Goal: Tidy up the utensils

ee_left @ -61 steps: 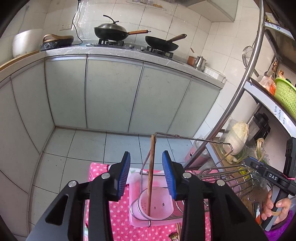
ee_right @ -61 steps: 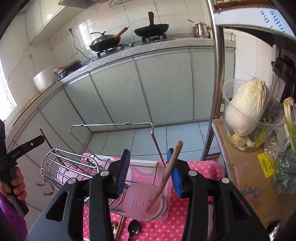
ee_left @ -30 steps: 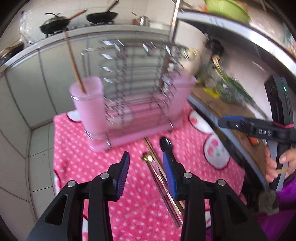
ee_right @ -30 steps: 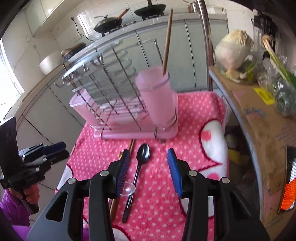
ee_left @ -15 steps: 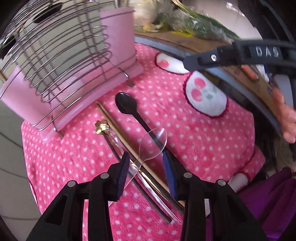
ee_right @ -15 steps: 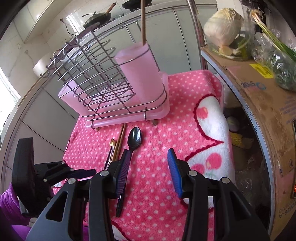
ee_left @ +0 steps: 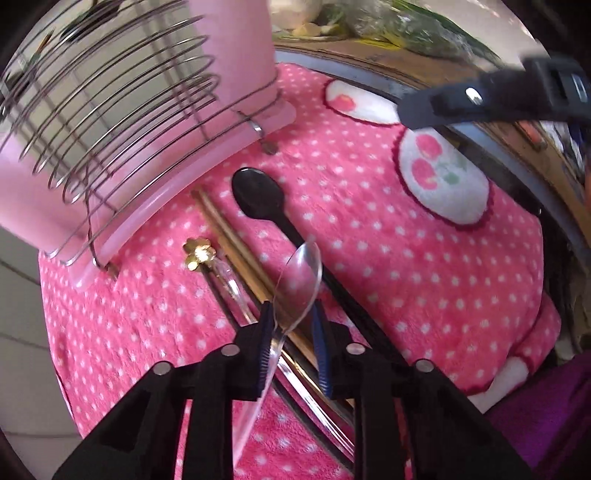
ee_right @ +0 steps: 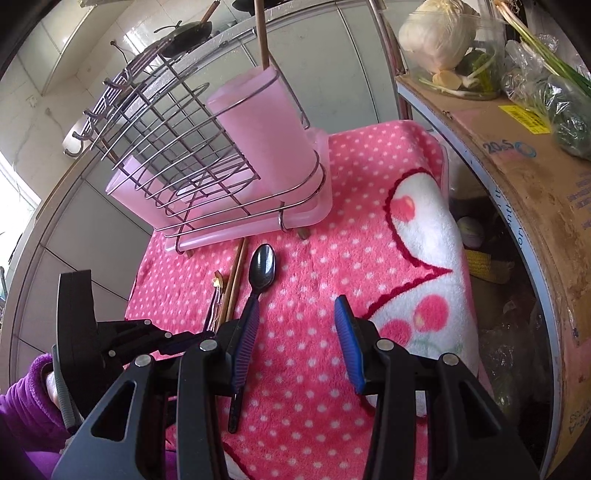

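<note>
**Left gripper closes in on the clear spoon**

Half a second ago the left gripper (ee_left: 292, 334) hovered with its jaws spread above the loose utensils; now it has dropped low over the pink dotted cloth (ee_left: 424, 280) and its blue pads have narrowed around the clear plastic spoon (ee_left: 298, 286). The spoon's bowl stands up just ahead of the fingertips, and its handle runs back between the fingers, lying against the left pad. The right pad looks a little apart from it, so I cannot tell whether the grip is firm or only closing.

Right beneath and ahead of that gripper lie the rest: the black spoon (ee_left: 258, 195) to its right, the wooden chopsticks (ee_left: 229, 236) along the middle, and a clear stick with a gold flower tip (ee_left: 199, 251) to its left. Farther ahead and to the left stands the wire rack (ee_left: 110, 92) with its pink utensil cup (ee_right: 262, 125); the right wrist view shows one chopstick (ee_right: 261, 33) already upright in that cup.

The right gripper (ee_right: 295, 347) hangs with jaws wide apart and nothing between them, above the cloth, the black spoon's handle passing under its left finger.

In my judgement the pick of the clear spoon is under way, with the carry to the cup ahead. The thin, slippery plastic may twist between the pads when lifted.
</note>
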`<action>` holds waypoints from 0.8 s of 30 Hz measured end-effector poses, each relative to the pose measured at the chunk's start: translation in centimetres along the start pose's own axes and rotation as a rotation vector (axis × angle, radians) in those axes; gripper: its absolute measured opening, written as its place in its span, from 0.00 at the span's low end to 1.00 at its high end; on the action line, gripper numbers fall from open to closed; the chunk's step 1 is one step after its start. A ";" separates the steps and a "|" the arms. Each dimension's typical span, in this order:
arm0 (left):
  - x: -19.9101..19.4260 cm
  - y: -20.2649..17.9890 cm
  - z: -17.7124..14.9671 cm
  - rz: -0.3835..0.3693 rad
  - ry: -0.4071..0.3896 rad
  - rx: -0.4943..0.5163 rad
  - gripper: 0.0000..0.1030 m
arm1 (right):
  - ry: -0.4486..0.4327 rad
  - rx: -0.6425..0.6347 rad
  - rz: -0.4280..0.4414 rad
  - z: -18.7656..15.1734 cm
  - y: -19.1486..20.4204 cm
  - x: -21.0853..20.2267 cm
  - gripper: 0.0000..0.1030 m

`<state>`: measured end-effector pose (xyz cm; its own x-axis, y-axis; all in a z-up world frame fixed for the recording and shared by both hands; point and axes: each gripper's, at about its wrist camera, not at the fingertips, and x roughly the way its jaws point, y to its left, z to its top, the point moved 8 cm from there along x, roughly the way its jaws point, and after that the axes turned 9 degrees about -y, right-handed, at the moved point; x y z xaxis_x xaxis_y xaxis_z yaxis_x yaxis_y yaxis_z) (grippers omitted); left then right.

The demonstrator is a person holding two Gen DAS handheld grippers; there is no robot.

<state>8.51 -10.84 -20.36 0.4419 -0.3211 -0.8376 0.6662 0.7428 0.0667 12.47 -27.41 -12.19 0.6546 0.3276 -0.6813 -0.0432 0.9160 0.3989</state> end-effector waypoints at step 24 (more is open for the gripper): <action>-1.1 12.4 -3.0 -0.026 0.012 -0.535 0.06 | 0.193 -0.050 -0.013 -2.2 5.3 9.9 0.41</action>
<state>14.48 0.53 -20.22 0.4206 -0.3391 -0.8415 0.2766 0.9313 -0.2371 17.08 -18.75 -18.18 0.4989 0.3494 -0.7931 -0.0764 0.9293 0.3613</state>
